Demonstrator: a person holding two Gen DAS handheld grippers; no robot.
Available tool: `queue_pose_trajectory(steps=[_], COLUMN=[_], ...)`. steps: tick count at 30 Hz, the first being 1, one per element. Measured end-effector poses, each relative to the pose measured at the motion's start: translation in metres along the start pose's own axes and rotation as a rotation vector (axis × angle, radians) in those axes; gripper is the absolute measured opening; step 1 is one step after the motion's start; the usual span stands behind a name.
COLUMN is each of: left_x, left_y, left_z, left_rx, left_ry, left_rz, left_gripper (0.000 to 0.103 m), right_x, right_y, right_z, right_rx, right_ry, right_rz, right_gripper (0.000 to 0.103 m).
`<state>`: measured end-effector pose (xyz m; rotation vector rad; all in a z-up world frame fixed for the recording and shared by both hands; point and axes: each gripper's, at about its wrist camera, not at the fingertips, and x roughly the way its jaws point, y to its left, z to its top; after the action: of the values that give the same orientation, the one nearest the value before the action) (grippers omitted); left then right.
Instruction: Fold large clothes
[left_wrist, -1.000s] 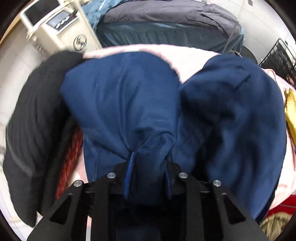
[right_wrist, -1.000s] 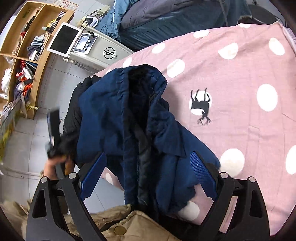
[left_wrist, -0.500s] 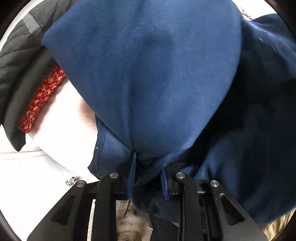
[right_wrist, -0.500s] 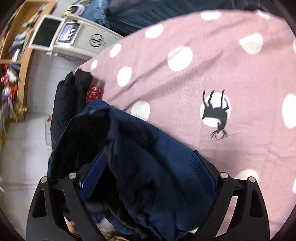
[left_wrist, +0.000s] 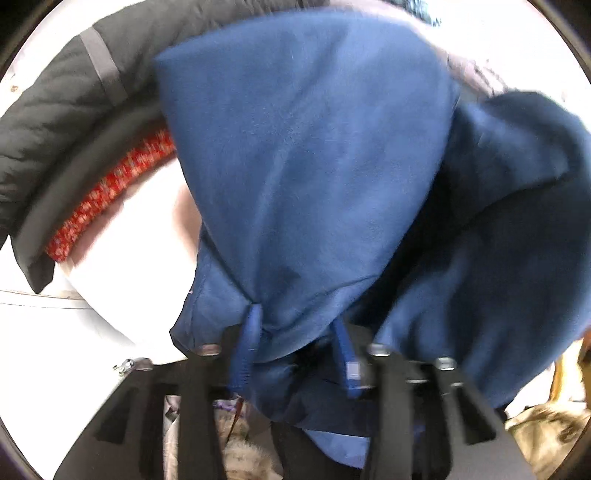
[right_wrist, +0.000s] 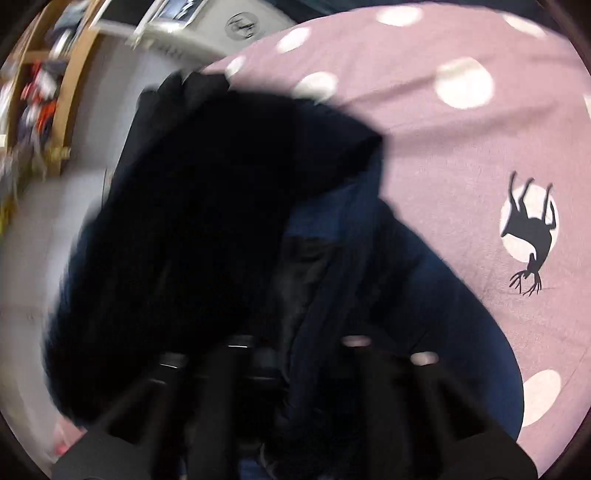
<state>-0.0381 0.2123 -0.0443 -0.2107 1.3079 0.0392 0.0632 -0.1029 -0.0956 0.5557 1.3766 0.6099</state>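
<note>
A large navy blue jacket (left_wrist: 314, 177) fills the left wrist view, hanging in folds. My left gripper (left_wrist: 295, 343) is shut on a bunch of its fabric between the blue pads. In the right wrist view the same jacket (right_wrist: 388, 295) lies over the edge of a pink polka-dot blanket (right_wrist: 443, 155), its dark side blurred. My right gripper (right_wrist: 299, 350) has its jaws drawn close together on the jacket's fabric; the fingertips are buried in cloth.
A black quilted coat (left_wrist: 74, 110) with red patterned lining (left_wrist: 107, 199) lies left of the jacket. A fur-trimmed garment (left_wrist: 236, 454) lies below. A wooden shelf (right_wrist: 48, 92) and a white appliance (right_wrist: 207, 29) stand beyond the bed. A deer print (right_wrist: 528, 236) marks the blanket.
My right gripper has closed from wide open onto the jacket. The jacket has swung up and across the right view. My left gripper still holds the fabric, tilted slightly.
</note>
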Motion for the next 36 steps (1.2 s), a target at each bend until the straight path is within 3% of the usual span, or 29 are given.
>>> queue_pose_trajectory(steps=[1,3,6,8,10,12,15,17,20,23,24,25,27,31,34,36], left_x=[-0.010,-0.042,-0.076,-0.092,-0.094,-0.088,-0.062,-0.029,0.008,0.021,0.025,0.031,0.039,0.041,0.035,0.030], left_y=[0.002,0.020,0.046,0.067,0.074,0.065,0.042,0.033,0.031,0.036,0.037,0.038,0.037,0.015,-0.002,-0.013], left_z=[0.003,0.016,0.035,0.056,0.079,0.109,0.143,0.155,0.153,0.144,0.142,0.139,0.132,0.115,0.105,0.099], left_rx=[-0.020,-0.080,-0.147,-0.186,-0.213,-0.218,-0.145,-0.116,-0.122,-0.156,-0.159,-0.162,-0.158,-0.085,-0.029,-0.010], left_ry=[-0.031,-0.152,-0.270,-0.324,-0.326,-0.294,-0.226,-0.131,-0.053,-0.062,-0.052,-0.032,-0.001,0.007,-0.005,-0.011], left_rz=[-0.006,-0.032,-0.054,-0.052,-0.048,-0.046,-0.008,0.054,0.082,0.051,0.039,0.015,-0.023,-0.031,-0.015,-0.019], left_gripper=[0.076,0.086,0.094,0.097,0.097,0.097,0.097,0.097,0.097,0.097,0.093,0.080,0.065,0.040,0.032,0.029], right_x=[-0.005,-0.013,-0.019,-0.012,0.008,0.024,0.015,-0.011,-0.057,-0.088,-0.092,-0.097,-0.095,-0.065,-0.024,-0.001], right_y=[0.017,0.049,0.120,0.148,0.155,0.150,0.151,0.148,0.119,0.047,0.025,-0.002,-0.057,-0.080,-0.058,-0.044], right_z=[-0.014,-0.041,-0.114,-0.160,-0.179,-0.171,-0.159,-0.144,-0.119,-0.083,-0.075,-0.068,-0.063,-0.058,-0.053,-0.048], right_rx=[-0.057,-0.182,-0.553,-0.747,-0.807,-0.732,-0.674,-0.633,-0.510,-0.223,-0.131,-0.026,0.156,0.166,0.041,-0.056], right_ry=[0.012,0.074,0.261,0.384,0.463,0.484,0.421,0.325,0.138,-0.008,-0.050,-0.092,-0.130,-0.094,-0.031,0.000], right_rz=[0.058,0.153,0.222,0.204,0.128,0.067,0.016,0.059,0.078,0.026,-0.016,-0.072,-0.132,-0.244,-0.270,-0.348], right_gripper=[0.010,0.010,0.010,0.010,0.013,0.020,0.036,0.097,0.098,0.098,0.098,0.098,0.098,0.098,0.098,0.098])
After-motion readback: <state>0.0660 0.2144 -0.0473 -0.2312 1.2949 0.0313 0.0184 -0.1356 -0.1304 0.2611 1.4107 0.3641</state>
